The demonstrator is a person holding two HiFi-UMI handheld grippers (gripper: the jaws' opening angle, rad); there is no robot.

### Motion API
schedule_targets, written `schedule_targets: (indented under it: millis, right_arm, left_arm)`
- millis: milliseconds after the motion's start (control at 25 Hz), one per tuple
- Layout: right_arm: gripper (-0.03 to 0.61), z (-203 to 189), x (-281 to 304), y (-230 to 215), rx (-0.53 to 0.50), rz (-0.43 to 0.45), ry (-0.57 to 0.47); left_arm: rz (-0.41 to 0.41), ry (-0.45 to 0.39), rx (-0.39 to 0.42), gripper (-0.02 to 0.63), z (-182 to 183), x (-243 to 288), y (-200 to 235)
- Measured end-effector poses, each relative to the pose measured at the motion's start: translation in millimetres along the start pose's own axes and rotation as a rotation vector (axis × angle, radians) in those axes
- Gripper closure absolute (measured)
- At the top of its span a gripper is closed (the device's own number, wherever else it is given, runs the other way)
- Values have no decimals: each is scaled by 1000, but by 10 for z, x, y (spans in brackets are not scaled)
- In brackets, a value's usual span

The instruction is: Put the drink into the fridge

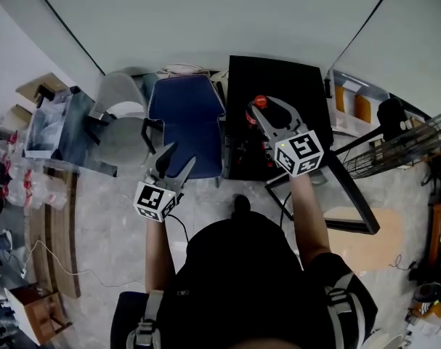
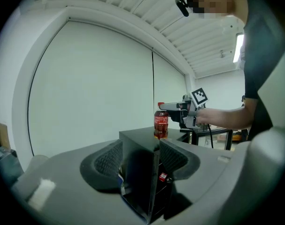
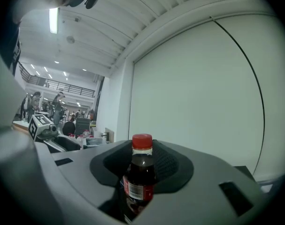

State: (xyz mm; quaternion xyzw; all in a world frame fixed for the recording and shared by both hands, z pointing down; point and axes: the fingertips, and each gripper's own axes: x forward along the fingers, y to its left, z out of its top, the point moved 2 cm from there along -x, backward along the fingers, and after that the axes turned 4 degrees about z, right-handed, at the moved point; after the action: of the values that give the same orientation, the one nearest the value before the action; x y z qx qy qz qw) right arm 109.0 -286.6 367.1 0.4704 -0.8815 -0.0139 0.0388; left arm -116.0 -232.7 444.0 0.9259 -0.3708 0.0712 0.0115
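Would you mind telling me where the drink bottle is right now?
The drink bottle is gripped upright in the right gripper, right of centre in the head view, over the top of the black fridge and right of the blue chair.

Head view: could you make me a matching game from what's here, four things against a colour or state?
1 drink bottle
2 chair
3 fridge
4 left gripper

A blue
B jaws apart, empty
C black
D gripped in the right gripper's jaws

Pairs: 1-D, 2-A, 3-C, 4-B
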Motion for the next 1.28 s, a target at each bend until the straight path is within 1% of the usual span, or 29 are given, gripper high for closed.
schedule_targets:
  millis: [240,640,840,1000,1160,1280]
  right_arm:
    - [446,-24,-157,72,5,-35,2]
    - [446,-83,-402,347,20,-81,6]
    - [446,-206,-500,436,36,-106,19]
    - [446,-312,-565,537,18,-127,40]
    - [446,-441,-609,595,30,-130,59]
    - [446,-559,-619,636,38,-110,76]
  left_arm:
    - [-23,2,-3,368,-40,-97,-69]
    - [-88,21,16,370,-78,-307,-203]
    - [-111,35,15,370,-137,-366,-249]
    - [-124,47,15,370,-177,-416,-281]
    - [-138,58,15,370,-213,-418,-312]
    - [-145,69,10,370,-263,-402,-321]
